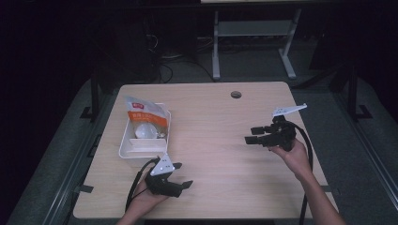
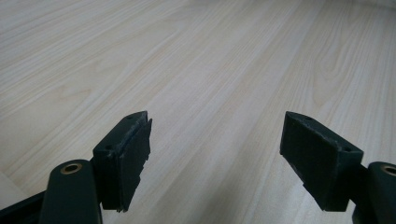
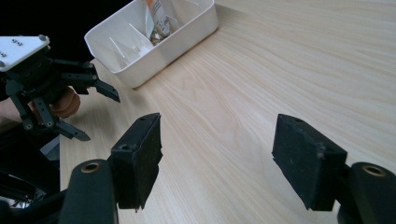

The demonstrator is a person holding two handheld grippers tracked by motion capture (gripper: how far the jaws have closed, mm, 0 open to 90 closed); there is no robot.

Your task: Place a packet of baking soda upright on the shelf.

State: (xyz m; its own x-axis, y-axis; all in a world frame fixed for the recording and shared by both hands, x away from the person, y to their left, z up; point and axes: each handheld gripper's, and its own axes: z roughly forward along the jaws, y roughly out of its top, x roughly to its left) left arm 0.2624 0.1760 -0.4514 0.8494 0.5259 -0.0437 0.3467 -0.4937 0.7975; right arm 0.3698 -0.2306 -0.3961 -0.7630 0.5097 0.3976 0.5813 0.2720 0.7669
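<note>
Both tongs wide apart, nothing between: right tongs [image 1: 250, 135] over mid light-wood bench [image 1: 220, 154], aimed left; left tongs [image 1: 184, 180] low near front edge. Orange-and-white plastic pouch [image 1: 143, 115] standing in white rectangular plastic bin [image 1: 126, 149], just behind left tongs, so left hand nearer; bin's long axis front-to-back.

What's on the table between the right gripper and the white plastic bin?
Nothing: in the high view, bare light wooden table lies between the right gripper and the white plastic bin.
</note>
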